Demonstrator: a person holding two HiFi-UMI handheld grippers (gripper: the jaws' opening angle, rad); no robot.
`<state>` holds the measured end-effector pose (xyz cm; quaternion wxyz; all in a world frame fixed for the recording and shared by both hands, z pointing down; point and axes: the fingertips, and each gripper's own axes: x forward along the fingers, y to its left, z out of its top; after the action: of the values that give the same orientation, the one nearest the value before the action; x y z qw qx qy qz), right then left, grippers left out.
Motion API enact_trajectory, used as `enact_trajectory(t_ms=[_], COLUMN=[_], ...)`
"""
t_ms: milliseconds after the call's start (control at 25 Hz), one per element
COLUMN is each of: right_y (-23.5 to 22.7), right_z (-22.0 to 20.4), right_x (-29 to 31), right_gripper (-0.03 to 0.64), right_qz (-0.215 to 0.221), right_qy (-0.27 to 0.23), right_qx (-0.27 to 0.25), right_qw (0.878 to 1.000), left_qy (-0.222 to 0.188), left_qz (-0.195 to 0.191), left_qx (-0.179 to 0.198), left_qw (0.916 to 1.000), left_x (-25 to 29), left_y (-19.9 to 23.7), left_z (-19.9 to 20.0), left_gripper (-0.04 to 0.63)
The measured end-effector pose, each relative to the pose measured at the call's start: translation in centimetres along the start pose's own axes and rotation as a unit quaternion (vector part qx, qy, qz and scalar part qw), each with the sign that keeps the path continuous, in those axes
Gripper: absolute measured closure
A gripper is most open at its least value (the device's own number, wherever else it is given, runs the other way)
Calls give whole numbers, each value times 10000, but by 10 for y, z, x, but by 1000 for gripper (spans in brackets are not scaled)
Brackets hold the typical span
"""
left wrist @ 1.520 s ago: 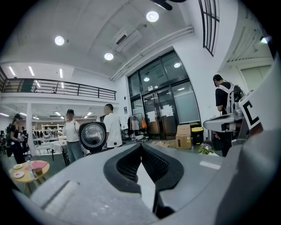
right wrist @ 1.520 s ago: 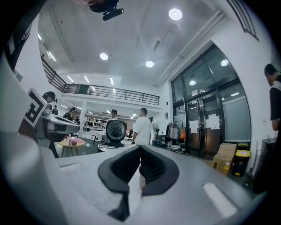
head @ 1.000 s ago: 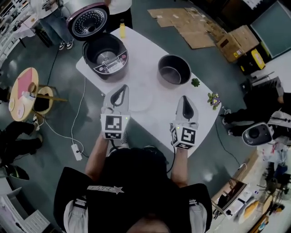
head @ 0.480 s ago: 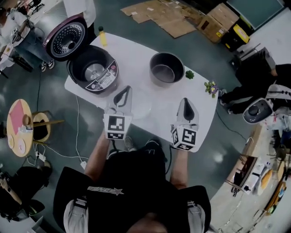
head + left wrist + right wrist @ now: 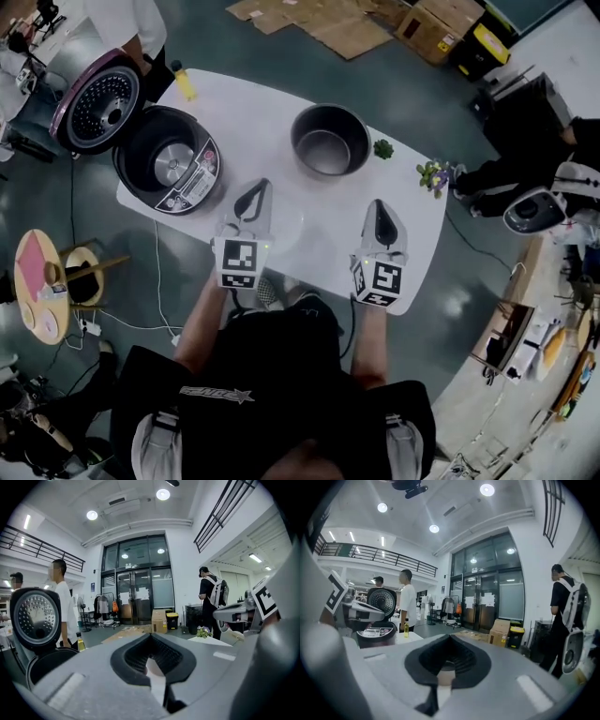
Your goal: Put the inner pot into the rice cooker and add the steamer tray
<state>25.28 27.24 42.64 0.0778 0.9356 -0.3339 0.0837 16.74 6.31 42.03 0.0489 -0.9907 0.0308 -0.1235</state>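
The black rice cooker (image 5: 164, 169) stands at the table's left end, lid up and cavity empty. The bare metal inner pot (image 5: 328, 141) sits at the far middle of the white table (image 5: 412, 225). A pale round steamer tray (image 5: 286, 223), hard to make out, lies between the two grippers. My left gripper (image 5: 257, 183) hovers beside the tray, near the cooker's front, jaws together and empty. My right gripper (image 5: 378, 203) hangs over the near right of the table, shut on nothing. The cooker (image 5: 42, 634) fills the left of the left gripper view and shows as the cooker (image 5: 375, 630) in the right one.
A yellow bottle (image 5: 184, 82) stands behind the cooker, where a person (image 5: 131, 28) is standing. A small green plant (image 5: 382, 148) and a flower sprig (image 5: 436, 175) sit at the table's right. Cardboard (image 5: 347, 28) lies on the floor beyond.
Both grippers have sunk a little and shifted over the table, still with jaws together. In the head view the cooker and the pot now sit further left.
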Motion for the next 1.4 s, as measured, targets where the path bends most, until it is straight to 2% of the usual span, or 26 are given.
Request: enact_trajectory(t_ms=[400, 640, 680, 720, 800, 920, 1160, 1400], right_y=[-29, -41, -43, -44, -49, -57, -74, -69], right_z=[-37, -66, -70, -76, -88, -107, -138, -164], right_x=[82, 117, 124, 130, 142, 160, 189, 209], right_gripper=[612, 605, 539, 501, 437, 376, 373, 373], right_qz=[227, 391, 449, 503, 574, 592, 477, 546], right_qy=[518, 914, 986, 1061, 1210, 1434, 1838, 2218], right_qx=[145, 363, 434, 524, 763, 1119, 1266, 1243], right_qw=[9983, 9944, 9932, 9917, 9881, 9815, 9736, 9656], left_qy=[454, 736, 771, 799, 853, 943, 1153, 1345], left_qz=[142, 202, 214, 227, 254, 303, 470, 620], left_qx=[-157, -237, -243, -246, -239, -256, -339, -452], left_qw=[9987, 9968, 9965, 9962, 9957, 9947, 9916, 9879], left_x=[70, 95, 99, 102, 107, 112, 121, 123], left_y=[11, 9, 9, 9, 9, 10, 12, 18], left_z=[-26, -49, -51, -53, -57, -65, -84, -104], left_gripper=[584, 584, 584, 584, 584, 584, 584, 584])
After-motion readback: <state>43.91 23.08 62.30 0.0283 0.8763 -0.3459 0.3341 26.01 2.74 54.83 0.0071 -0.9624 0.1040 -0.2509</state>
